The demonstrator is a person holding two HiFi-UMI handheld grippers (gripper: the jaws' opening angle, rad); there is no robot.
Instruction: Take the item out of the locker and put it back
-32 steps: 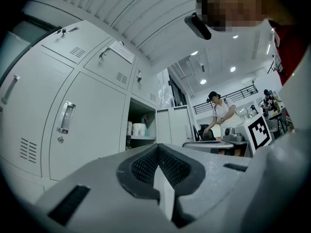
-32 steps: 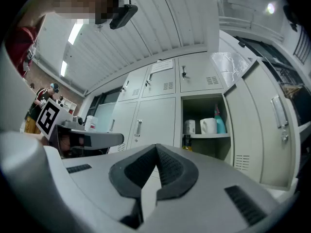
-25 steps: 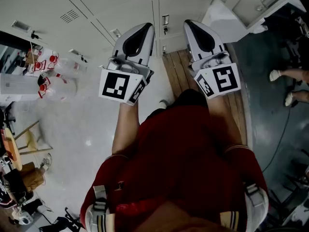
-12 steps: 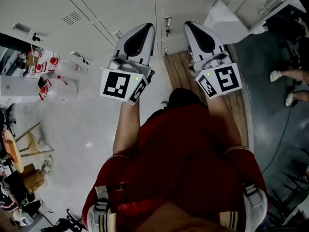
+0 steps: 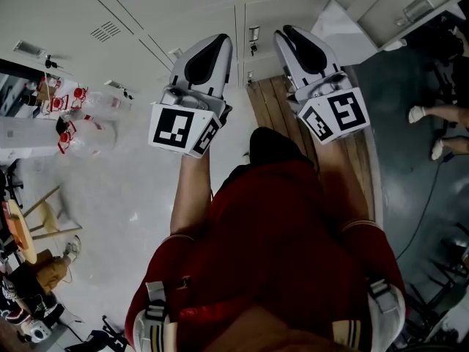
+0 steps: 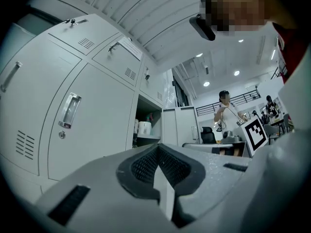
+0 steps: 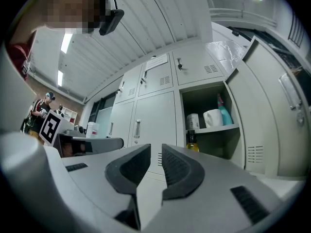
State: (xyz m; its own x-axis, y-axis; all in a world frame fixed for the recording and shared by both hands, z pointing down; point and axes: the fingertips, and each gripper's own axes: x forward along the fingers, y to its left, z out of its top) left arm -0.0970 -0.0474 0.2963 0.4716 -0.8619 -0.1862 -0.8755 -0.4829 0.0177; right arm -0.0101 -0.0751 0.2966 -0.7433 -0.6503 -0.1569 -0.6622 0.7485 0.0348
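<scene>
The locker (image 7: 206,95) stands open, and everything in it is inside and untouched. On its shelf (image 7: 214,128) a white canister (image 7: 193,121), a white mug (image 7: 212,118) and a teal bottle (image 7: 224,113) sit in a row, the mug between the other two. Below the shelf is a bottle of yellow liquid (image 7: 192,142), its lower part hidden behind the right gripper's jaw. Which of these the task means cannot be told. The locker's door (image 7: 272,110) is swung out to the right, and closed lockers (image 7: 151,115) fill the wall to its left. The right gripper (image 7: 156,148) points at this wall, well apart from the open compartment. Its jaws have just been opening and now stand a narrow gap apart with nothing between them. The left gripper (image 6: 158,148) is level with it at its side and faces the closed doors. Its jaws are together at the tips and hold nothing. In the head view both grippers reach forward side by side from a person in a red top (image 5: 278,226), above a strip of wooden slats (image 5: 265,105) at the foot of the lockers.
</scene>
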